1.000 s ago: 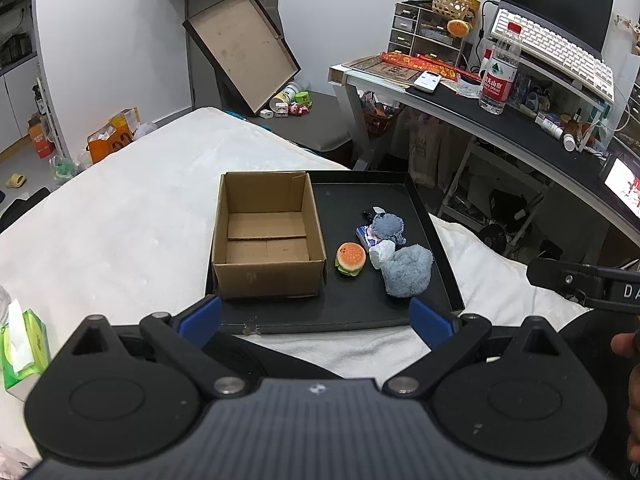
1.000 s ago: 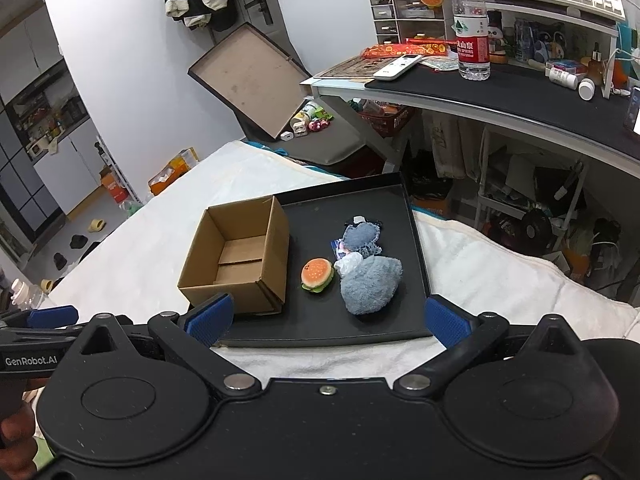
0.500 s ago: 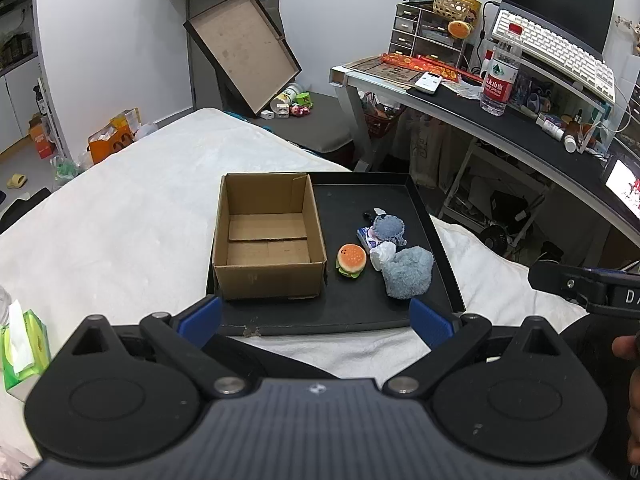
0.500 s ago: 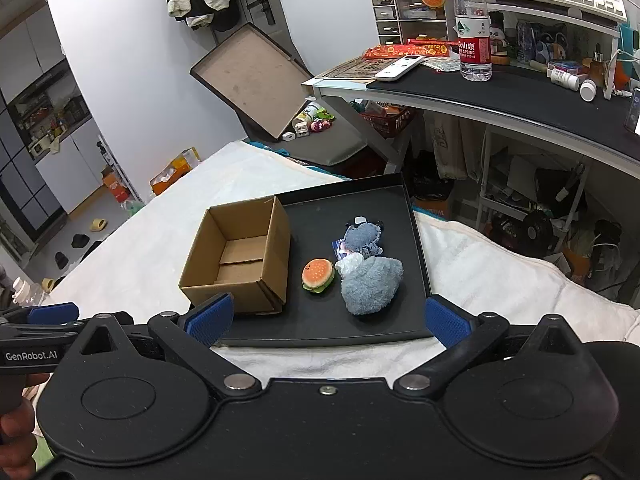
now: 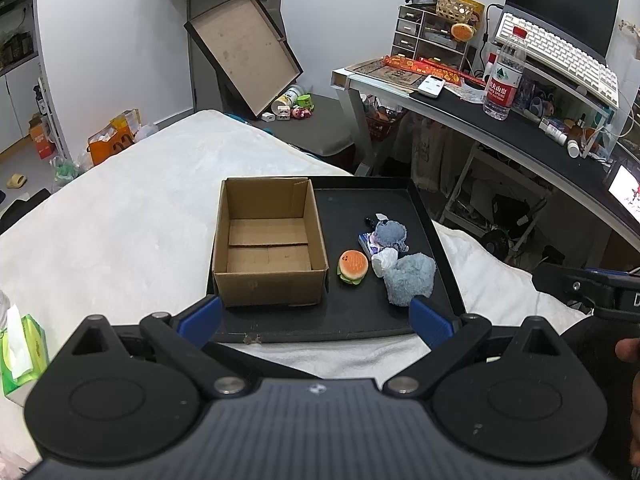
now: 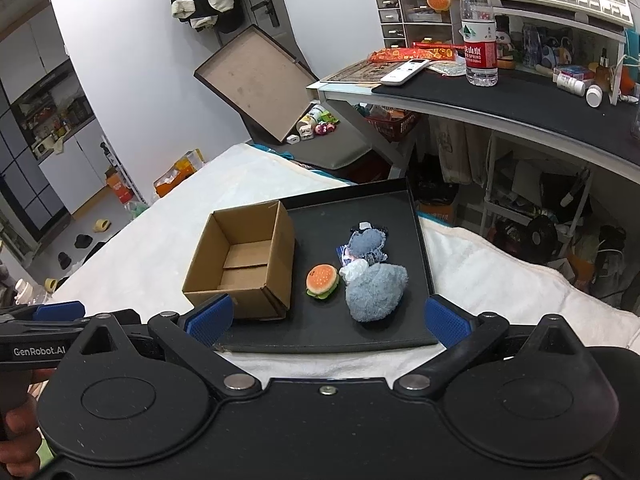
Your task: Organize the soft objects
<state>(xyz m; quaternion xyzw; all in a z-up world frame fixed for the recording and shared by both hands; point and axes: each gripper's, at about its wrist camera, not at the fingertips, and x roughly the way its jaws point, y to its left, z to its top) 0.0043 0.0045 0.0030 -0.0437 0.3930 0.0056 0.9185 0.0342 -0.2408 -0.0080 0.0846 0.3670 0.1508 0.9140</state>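
I hold both grippers — left point(image 5: 314, 318) and right point(image 6: 326, 318) — with fingers spread, empty. The burger toy point(image 6: 322, 281) and blue plush point(image 6: 374, 290) lie on the black tray point(image 6: 320, 334) beside the cardboard box point(image 6: 244, 264).

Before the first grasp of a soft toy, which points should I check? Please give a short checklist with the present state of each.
1. Box holds nothing, open top: ok.
2. Left gripper open, nothing held: ok.
3. Right gripper open, nothing held: ok.
4. Burger toy lies apart from box, free to grasp: ok.
5. Blue plush touches the white item beside it: not ok for a clean single pick.
6. Box fixed on tray: cannot tell.
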